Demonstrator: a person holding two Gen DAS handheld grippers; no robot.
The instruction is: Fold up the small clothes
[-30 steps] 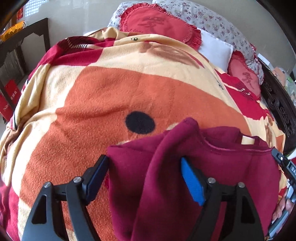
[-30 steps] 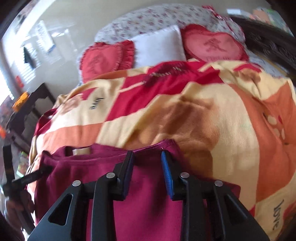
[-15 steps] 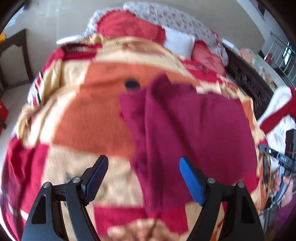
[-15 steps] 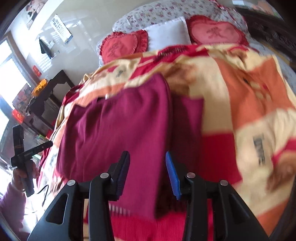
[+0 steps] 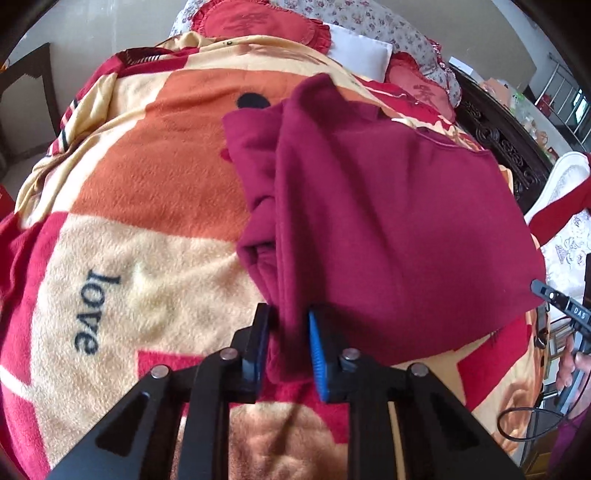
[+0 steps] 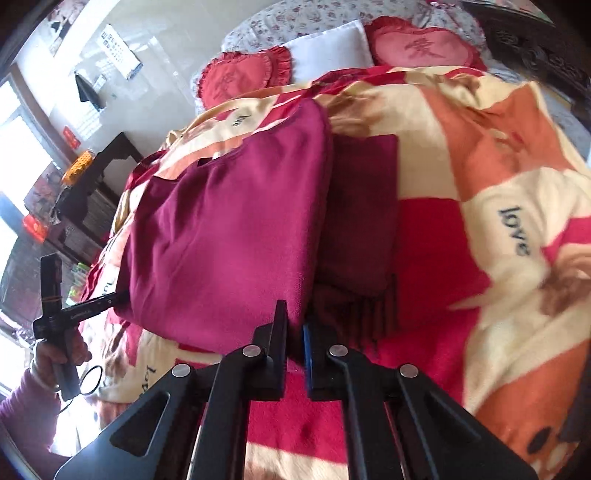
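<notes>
Lying on a blanket patterned in orange, cream and red, a dark red garment is seen partly folded, with one side turned over the rest. At the left of the left wrist view, the printed word "love" is legible on the blanket. At centre, the left gripper is closed to a narrow gap on the garment's near folded edge, a bunch of cloth being pinched between a black pad and a blue pad. Behind, heart-shaped red cushions and a white pillow are cut off by the lens rim. At the far right, the other tool and the hand holding it are only partly visible.

In the right wrist view, a hand with the left tool appears at the left edge; where that tool meets the cloth is hidden by the garment's corner. At centre, the right gripper is nearly closed at the garment's near edge; cloth is seen between its pads, though the contact lies in shadow. To the right, a darker under-layer protrudes, its lower edge being lost in shadow.
</notes>
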